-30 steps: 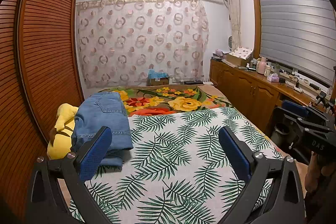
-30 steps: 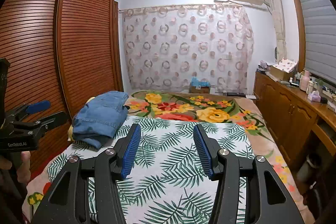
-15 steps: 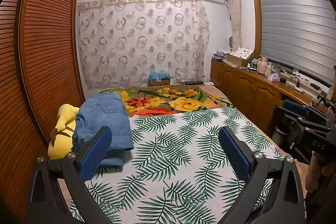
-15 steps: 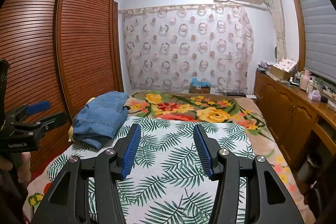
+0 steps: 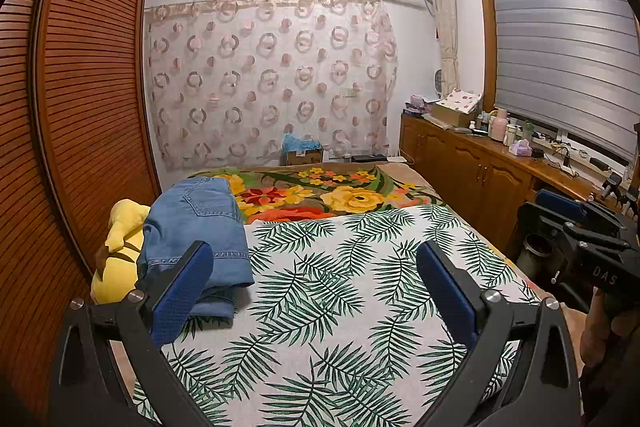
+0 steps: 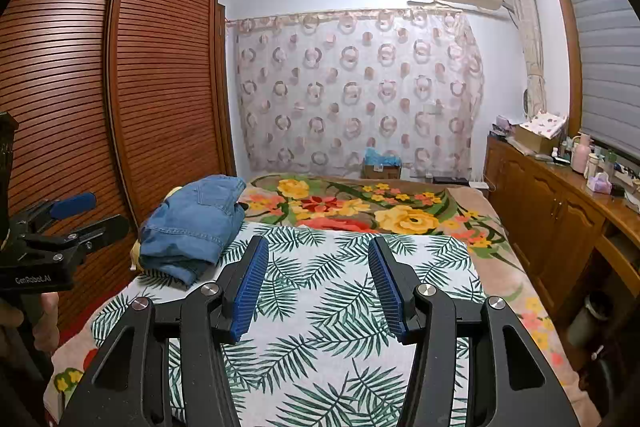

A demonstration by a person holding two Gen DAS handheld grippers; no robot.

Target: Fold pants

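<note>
item: blue denim pants (image 5: 200, 227), folded into a rumpled stack, hems and a back pocket shown uppermost. long axis is laid along the bed's length, toward the curtain (image 5: 272, 79). position: left edge of the bed, on the palm-leaf sheet (image 5: 340, 307), partly resting over a yellow plush toy (image 5: 116, 251). left gripper (image 5: 316, 291): jaws spread wide, nothing held, raised above the sheet. right gripper (image 6: 318, 283): jaws apart, nothing held, well apart from the pants.

Yellow plush toy (image 5: 116, 251) half under jeans (image 5: 200, 227)
</note>
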